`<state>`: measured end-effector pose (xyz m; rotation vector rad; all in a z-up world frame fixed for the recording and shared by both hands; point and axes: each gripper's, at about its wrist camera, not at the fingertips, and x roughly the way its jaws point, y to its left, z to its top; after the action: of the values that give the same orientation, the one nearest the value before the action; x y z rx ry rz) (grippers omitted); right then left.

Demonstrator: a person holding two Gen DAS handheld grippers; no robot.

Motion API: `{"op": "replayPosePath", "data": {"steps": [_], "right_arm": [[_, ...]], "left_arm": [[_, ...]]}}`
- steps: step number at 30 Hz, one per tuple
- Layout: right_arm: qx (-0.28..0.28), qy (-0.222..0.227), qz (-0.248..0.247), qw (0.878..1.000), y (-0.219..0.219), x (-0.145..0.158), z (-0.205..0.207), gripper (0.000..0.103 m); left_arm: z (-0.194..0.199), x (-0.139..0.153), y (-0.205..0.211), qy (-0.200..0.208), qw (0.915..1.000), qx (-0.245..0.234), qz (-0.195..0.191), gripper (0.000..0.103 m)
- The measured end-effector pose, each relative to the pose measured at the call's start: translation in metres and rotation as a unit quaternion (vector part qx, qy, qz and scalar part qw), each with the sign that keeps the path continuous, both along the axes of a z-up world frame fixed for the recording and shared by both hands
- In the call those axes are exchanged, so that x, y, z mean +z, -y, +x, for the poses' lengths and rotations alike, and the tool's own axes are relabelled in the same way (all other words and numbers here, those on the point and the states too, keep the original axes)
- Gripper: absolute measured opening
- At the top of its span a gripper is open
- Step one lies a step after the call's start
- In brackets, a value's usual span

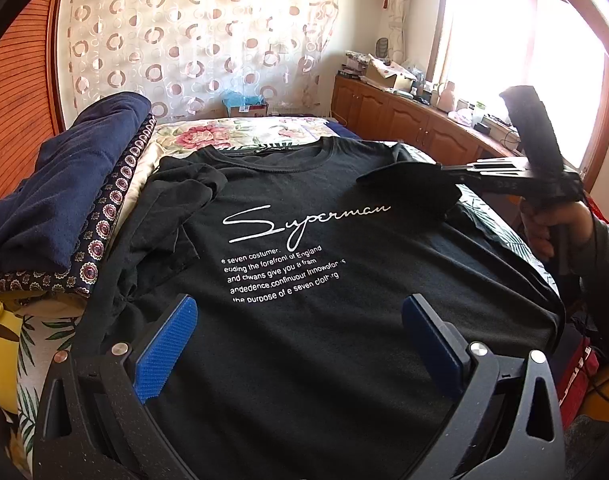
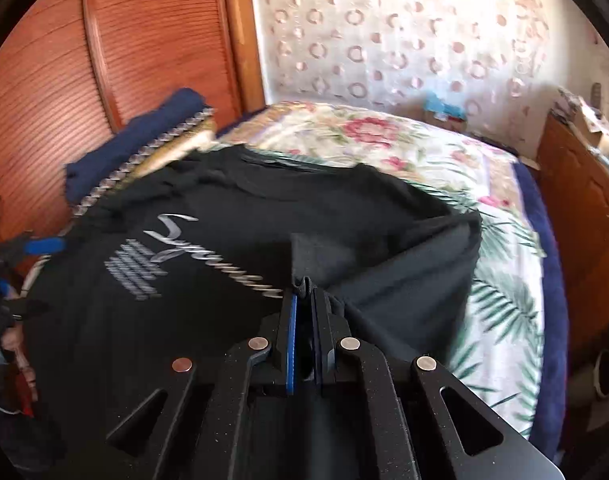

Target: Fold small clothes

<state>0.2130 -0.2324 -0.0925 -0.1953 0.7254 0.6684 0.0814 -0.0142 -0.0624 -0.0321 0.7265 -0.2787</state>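
Right wrist view shows the right claw [image 2: 304, 292] pinched nearly closed on a bunched fold of the black cotton T-shirt with white script lettering [image 2: 208, 216], its blue pads all but meeting over the cloth. The pinched piece looks like the shirt's sleeve or side edge, drawn up and inward from the flowered bedspread [image 2: 444, 152] lying beyond and to the right of the claw; holding it at the edge would let the whole side swing over the chest as one flap, which is probably why the grip sits there and not in the middle. Ahead and to the left of this claw the lettering stays flat on the bed. From the left wrist view, the left claw [image 1: 300, 340] stands wide open with nothing between its blue ribbed pads [image 1: 166, 346], low over the shirt's lower front, the printed text just ahead of it; it seems placed to pin or catch the hem while the other side is folded. Beyond it to the left sits a stack of folded cloth, navy on top of a patterned piece [image 1: 64, 200], likely the finished pile.
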Motion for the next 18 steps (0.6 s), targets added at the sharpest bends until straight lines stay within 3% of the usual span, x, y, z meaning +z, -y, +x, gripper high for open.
{"op": "replayPosePath", "data": {"steps": [2,3,4,7,13,18], "right_arm": [[0.023,-0.007,0.001,1.0,-0.006,-0.005,-0.005,0.006],[0.029,-0.003,-0.006,1.0,-0.01,-0.007,-0.009,0.013],[0.03,0.0,-0.014,0.999,-0.009,-0.008,-0.01,0.028],[0.025,-0.003,-0.014,1.0,-0.006,-0.015,-0.005,0.05],[-0.069,0.007,-0.027,0.997,0.021,-0.018,0.017,0.051],[-0.133,-0.03,-0.037,0.99,0.052,-0.044,0.036,0.051]], "left_arm": [[0.0,0.001,0.0,0.001,1.0,0.0,-0.001,0.103],[0.0,0.001,0.0,0.001,1.0,0.0,-0.001,0.103],[0.0,0.001,-0.001,0.001,1.0,0.001,0.0,0.103],[0.001,0.0,-0.004,0.0,1.0,0.004,-0.001,0.103],[0.0,0.0,-0.006,0.0,0.9999,0.009,-0.005,0.103],[0.0,-0.003,-0.003,-0.002,1.0,0.007,-0.003,0.103]]}}
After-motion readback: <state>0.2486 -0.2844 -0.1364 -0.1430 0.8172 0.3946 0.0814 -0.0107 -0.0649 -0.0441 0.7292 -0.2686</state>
